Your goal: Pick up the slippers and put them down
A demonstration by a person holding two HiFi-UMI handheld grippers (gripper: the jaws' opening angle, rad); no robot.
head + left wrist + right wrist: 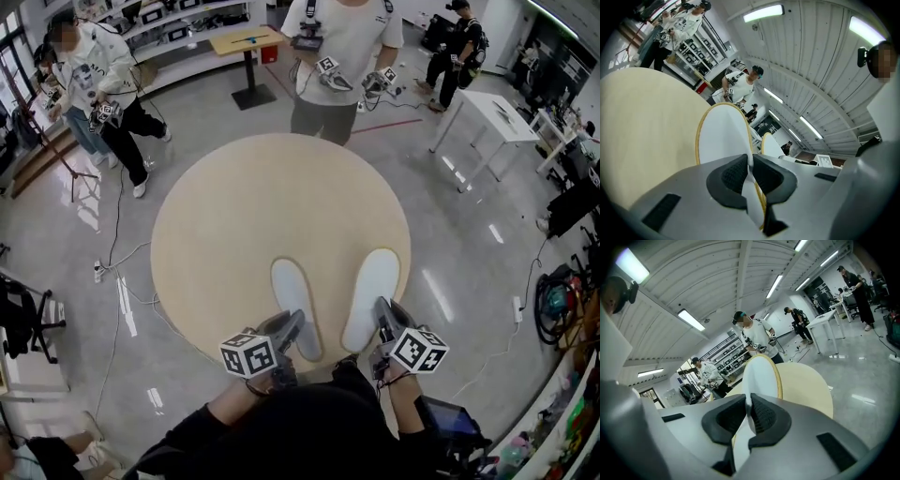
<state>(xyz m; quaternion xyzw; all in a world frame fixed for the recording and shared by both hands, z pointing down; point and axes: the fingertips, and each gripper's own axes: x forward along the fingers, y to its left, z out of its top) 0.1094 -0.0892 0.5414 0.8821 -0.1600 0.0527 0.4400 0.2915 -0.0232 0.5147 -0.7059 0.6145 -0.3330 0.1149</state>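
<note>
Round tabletop [234, 216], near edge: two white slippers side by side, left slipper [292, 300] clamped at its near end by the left tool [294, 324], right slipper [370, 291] likewise by the right tool [382, 310].

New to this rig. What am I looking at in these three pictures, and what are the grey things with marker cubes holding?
No robot here: a person holds a grey two-jaw gripper in each hand. One picture comes from a head camera looking down; the others from cameras riding on the grippers. Below is a round pale wooden table. The left gripper is shut on the near end of one flat white slipper, the right gripper on the other white slipper.
</note>
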